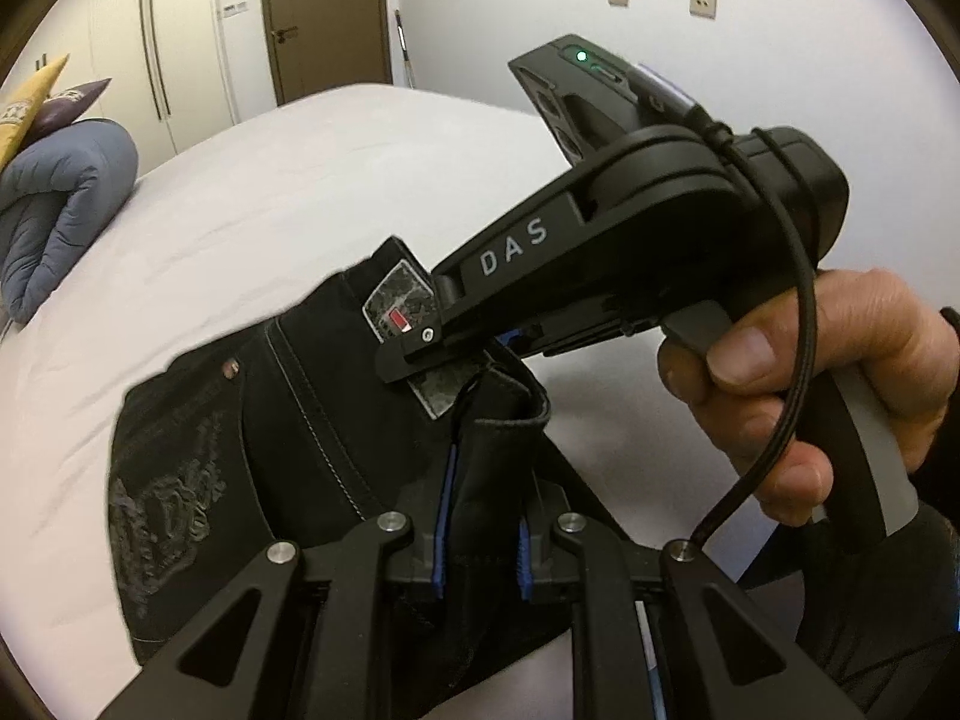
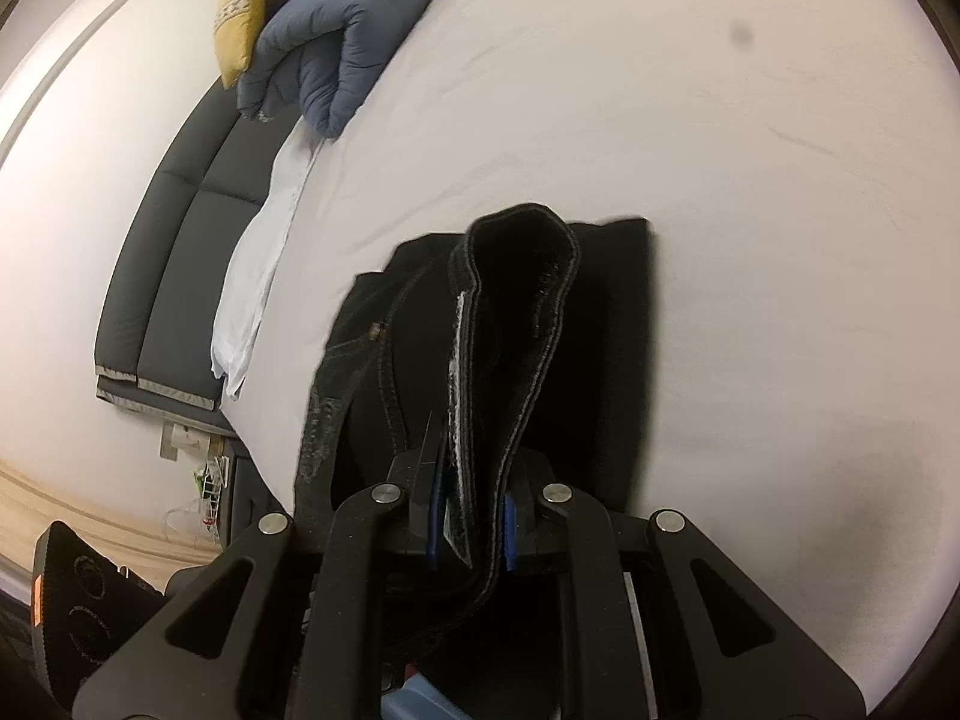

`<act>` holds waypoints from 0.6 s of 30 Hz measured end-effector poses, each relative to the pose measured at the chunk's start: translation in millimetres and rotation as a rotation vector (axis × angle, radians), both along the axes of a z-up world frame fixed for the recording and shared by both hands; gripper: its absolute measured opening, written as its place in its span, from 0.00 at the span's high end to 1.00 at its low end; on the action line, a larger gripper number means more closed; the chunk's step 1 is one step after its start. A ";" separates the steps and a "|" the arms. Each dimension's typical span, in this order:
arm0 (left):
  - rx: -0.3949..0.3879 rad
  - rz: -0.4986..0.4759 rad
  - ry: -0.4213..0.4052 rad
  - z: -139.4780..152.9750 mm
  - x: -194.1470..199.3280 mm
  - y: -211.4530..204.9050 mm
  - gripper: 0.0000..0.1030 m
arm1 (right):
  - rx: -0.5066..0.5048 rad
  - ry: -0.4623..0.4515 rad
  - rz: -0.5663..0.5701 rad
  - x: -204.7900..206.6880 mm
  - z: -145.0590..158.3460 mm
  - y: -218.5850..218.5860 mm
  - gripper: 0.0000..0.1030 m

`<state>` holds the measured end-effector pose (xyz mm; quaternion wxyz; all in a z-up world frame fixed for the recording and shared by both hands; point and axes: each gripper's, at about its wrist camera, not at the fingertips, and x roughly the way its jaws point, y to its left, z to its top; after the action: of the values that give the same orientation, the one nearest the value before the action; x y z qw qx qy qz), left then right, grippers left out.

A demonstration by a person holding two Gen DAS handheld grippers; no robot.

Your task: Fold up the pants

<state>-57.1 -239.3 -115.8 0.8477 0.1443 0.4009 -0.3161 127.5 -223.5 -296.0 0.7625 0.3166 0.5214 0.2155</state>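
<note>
Between the left gripper's [image 1: 480,546] blue pads a doubled fold of the black pants' [image 1: 252,450] waistband is pinched tight. Just beyond it the right gripper [image 1: 420,354], held in a hand [image 1: 798,384], is clamped on the same band beside the label patch [image 1: 399,306]. In its own view the right gripper [image 2: 471,516] has the band's two layers pressed between its pads, and the band loops up and away from it. Holding the waist at two near points likely keeps the layers aligned, so the garment can be lifted and laid over itself without twisting. The pants lie bunched on the white bed [image 1: 312,192], an embroidered pocket [image 1: 162,510] facing up. Farther off sit a blue quilt [image 2: 342,42] and a yellow cushion [image 2: 240,18], well clear of the work.
</note>
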 end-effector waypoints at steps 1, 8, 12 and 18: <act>0.006 -0.003 0.015 -6.7 1.3 -0.3 0.83 | 0.001 0.005 -0.006 -2.7 -8.1 -3.8 0.88; -0.043 -0.043 0.086 -9.7 -0.2 8.2 0.33 | 0.161 0.033 -0.075 -11.9 -44.8 -24.2 0.84; -0.128 -0.013 0.067 21.0 -0.7 45.9 0.21 | 0.102 0.021 -0.137 -21.8 -30.9 -45.9 0.75; -0.155 0.149 0.059 30.9 34.1 120.5 0.25 | 0.078 -0.102 -0.142 -43.1 27.6 -45.8 0.71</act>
<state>-23.0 -118.7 -84.9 0.8652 0.0385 0.4098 -0.2864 84.4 -269.3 -268.4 0.7886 0.3710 0.4491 0.1969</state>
